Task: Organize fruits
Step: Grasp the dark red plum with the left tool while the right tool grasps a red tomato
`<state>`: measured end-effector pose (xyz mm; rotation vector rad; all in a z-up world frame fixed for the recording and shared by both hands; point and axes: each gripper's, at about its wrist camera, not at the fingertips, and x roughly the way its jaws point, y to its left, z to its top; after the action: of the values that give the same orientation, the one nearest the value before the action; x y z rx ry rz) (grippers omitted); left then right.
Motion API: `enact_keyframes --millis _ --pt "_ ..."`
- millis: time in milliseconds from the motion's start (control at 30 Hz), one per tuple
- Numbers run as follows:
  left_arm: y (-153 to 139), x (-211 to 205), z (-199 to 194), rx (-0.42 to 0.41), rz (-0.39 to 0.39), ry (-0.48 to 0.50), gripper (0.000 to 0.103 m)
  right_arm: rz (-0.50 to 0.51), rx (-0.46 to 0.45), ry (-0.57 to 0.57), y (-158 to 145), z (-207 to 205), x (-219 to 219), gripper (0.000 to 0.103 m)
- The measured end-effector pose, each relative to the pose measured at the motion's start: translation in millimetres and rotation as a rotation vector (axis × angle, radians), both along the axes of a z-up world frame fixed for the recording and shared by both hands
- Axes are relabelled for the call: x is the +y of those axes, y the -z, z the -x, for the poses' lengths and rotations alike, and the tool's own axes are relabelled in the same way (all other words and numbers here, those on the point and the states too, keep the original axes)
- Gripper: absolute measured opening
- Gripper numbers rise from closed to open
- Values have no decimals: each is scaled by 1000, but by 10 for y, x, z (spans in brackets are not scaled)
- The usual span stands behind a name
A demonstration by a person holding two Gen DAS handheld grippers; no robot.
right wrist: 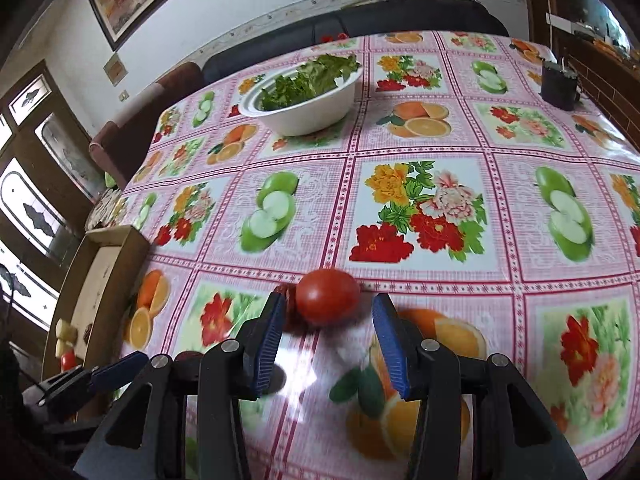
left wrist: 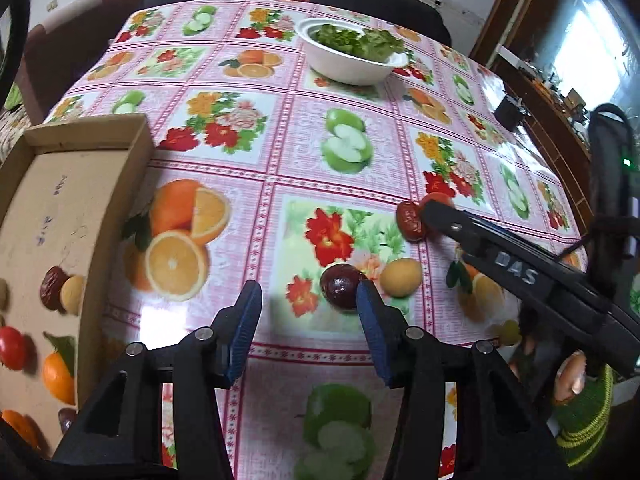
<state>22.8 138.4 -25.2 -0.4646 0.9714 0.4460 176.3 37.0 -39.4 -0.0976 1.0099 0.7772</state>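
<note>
On the flowered tablecloth a dark purple round fruit (left wrist: pixel 340 286) lies just ahead of my left gripper (left wrist: pixel 307 292), close to its right fingertip and untouched; the jaws stand open. Right of it lies a yellow fruit (left wrist: pixel 401 277), and farther off a red date (left wrist: pixel 409 222). My right gripper (right wrist: pixel 329 300) is open with a red tomato (right wrist: pixel 328 295) between its fingertips, a gap on each side. The date (right wrist: pixel 285 294) peeks out behind the left finger. A cardboard box (left wrist: pixel 116 200) at the left holds several fruits, among them a tomato (left wrist: pixel 11 347) and an orange (left wrist: pixel 58 376).
A white bowl of green leaves (right wrist: pixel 304 112) stands at the far middle of the table. A dark small container (right wrist: pixel 558 84) sits at the far right edge. A hand in a green sleeve (left wrist: pixel 580 400) holds the right gripper's finger (left wrist: pixel 480 240). A small pale green fruit (left wrist: pixel 510 330) lies beneath it.
</note>
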Motion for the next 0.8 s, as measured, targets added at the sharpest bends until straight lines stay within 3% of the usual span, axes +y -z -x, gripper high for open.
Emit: enact_keyframes --millis 233,533,600,633,700,800 --pt "126 -43 -90 -13 86 51 48 -32 43 -3 63 -65 -1 47" --pt "137 -125 -226 -31 81 84 47 -49 55 -10 73 -56 5 48" --pt "146 -127 -248 -36 94 94 28 -52 56 -13 76 -48 11 48" --pt "150 -132 -256 -31 87 93 25 -51 53 -12 75 -43 11 43" --pt "154 -127 -248 -35 83 94 25 -57 39 -19 61 -21 5 35" --pt "145 -119 -202 -38 85 86 25 -45 17 -22 44 20 -10 35"
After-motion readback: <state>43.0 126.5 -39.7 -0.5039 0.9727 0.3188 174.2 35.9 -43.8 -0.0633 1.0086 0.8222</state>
